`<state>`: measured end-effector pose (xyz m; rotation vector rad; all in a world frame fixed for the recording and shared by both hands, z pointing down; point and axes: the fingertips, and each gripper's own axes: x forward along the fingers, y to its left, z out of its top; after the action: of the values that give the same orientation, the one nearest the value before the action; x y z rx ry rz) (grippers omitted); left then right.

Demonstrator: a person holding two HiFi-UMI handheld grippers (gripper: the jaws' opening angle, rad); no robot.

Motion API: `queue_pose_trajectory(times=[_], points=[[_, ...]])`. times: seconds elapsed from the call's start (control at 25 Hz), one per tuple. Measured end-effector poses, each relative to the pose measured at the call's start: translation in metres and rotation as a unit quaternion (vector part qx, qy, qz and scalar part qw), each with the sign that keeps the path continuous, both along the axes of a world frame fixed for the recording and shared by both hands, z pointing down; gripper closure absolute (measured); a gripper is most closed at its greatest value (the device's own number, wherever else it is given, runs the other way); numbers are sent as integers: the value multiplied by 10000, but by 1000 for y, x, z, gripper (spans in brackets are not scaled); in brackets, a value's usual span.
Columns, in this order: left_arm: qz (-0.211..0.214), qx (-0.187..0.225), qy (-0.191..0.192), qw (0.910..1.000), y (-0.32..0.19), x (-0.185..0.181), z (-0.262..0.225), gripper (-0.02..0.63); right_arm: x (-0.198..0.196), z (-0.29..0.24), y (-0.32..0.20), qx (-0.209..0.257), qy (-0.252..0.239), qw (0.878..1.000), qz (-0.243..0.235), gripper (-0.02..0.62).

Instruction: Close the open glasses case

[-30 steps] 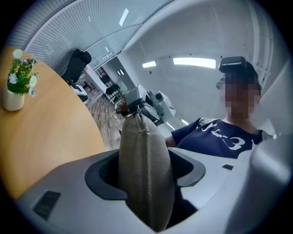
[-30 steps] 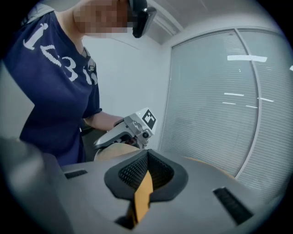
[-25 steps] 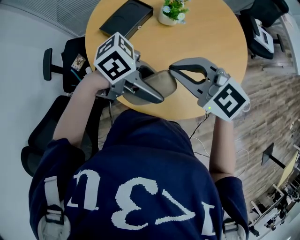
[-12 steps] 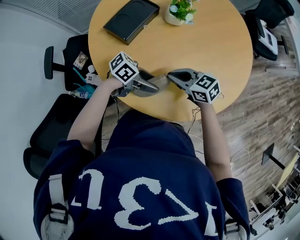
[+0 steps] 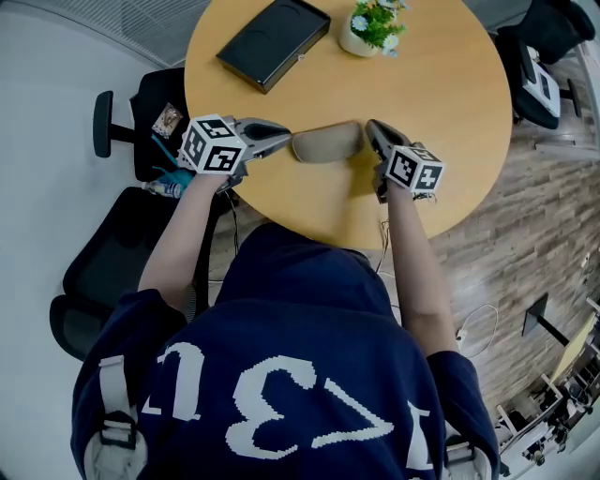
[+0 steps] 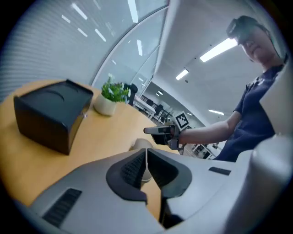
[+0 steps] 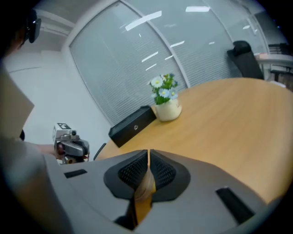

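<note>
A beige glasses case (image 5: 326, 142) lies lengthwise on the round wooden table (image 5: 441, 103), near its front edge. I cannot tell whether its lid is fully down. My left gripper (image 5: 286, 139) is shut, and its tips sit at the case's left end. In the left gripper view its jaws (image 6: 146, 151) are pressed together with nothing between them, and the case (image 6: 138, 144) shows just beyond. My right gripper (image 5: 369, 127) is shut at the case's right end. The right gripper view shows its jaws (image 7: 149, 153) closed, with the case (image 7: 144, 186) showing below them.
A black box (image 5: 274, 42) lies at the table's far left, and a small potted plant (image 5: 373, 28) stands beside it. Black office chairs (image 5: 141, 103) stand off the table's left side, and another chair (image 5: 534, 66) stands at the right.
Both grippers have dropped down to the table top and now flank the case. The left jaws, wide apart earlier, have closed. The right gripper has rolled over.
</note>
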<state>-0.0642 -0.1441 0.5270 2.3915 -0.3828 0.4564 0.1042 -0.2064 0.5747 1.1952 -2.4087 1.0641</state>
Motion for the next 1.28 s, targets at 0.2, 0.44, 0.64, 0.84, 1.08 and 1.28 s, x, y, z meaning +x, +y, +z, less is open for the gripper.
queue_pose_trajectory(times=[0.2,0.44,0.64,0.84,1.08,1.28], points=[[-921,1279,-118,9874,-27,-10,-51,584,18,-65,-24,1240,331,9892,710,568],[-1856,2259,-53,9563,-43,-12,-125,583,25,-192,-6,2603,266,9594,1057,569],[-2423,2788,107,9292,-49,-16,-180,583,34,-266,18,3489,582,9285,1131,569],[-2694,3246,278,9062,-47,-21,-231,583,31,-309,37,4092,981,9021,959,571],[-2904,3602,429,8855,-32,-30,-269,583,25,-342,61,4271,550,8963,1058,571],[-2967,3909,391,8704,-31,-30,-290,583,25,-368,66,4431,373,8895,1049,571]])
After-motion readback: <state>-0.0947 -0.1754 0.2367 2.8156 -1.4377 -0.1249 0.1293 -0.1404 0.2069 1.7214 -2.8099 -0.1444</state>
